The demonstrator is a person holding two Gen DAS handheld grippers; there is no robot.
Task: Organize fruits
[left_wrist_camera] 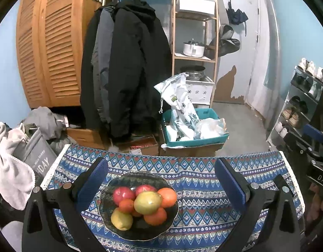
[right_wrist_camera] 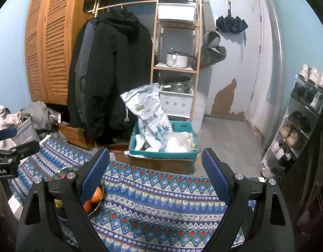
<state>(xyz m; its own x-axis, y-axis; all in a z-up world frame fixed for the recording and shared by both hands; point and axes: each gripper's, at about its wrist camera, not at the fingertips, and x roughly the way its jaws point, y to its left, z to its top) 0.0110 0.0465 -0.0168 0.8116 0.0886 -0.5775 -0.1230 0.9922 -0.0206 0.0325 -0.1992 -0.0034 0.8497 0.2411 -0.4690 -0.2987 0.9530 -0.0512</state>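
Observation:
A dark patterned bowl [left_wrist_camera: 111, 220] sits on the blue patterned tablecloth [left_wrist_camera: 203, 189]. It holds red apples [left_wrist_camera: 123, 194], several oranges [left_wrist_camera: 168, 197], a green-yellow mango [left_wrist_camera: 147, 202] and a yellow pear [left_wrist_camera: 121, 219]. My left gripper [left_wrist_camera: 161, 180] hovers over the bowl, open, its blue pads [left_wrist_camera: 92, 180] wide apart with nothing pressed between them. In the right wrist view my right gripper [right_wrist_camera: 156, 176] is open above bare cloth [right_wrist_camera: 161, 199]. The bowl [right_wrist_camera: 94, 210] peeks out behind its left finger, with an orange [right_wrist_camera: 96, 194] showing. The left gripper's body [right_wrist_camera: 12, 153] shows at that view's left edge.
Beyond the table's far edge stand a teal bin [left_wrist_camera: 195, 140] with bags on a cardboard box, hanging black coats [left_wrist_camera: 127, 67], a wooden shelf [left_wrist_camera: 193, 42] with pots and a louvred wardrobe [left_wrist_camera: 48, 48]. A shoe rack [left_wrist_camera: 298, 105] stands right; a grey bag [left_wrist_camera: 37, 155] left.

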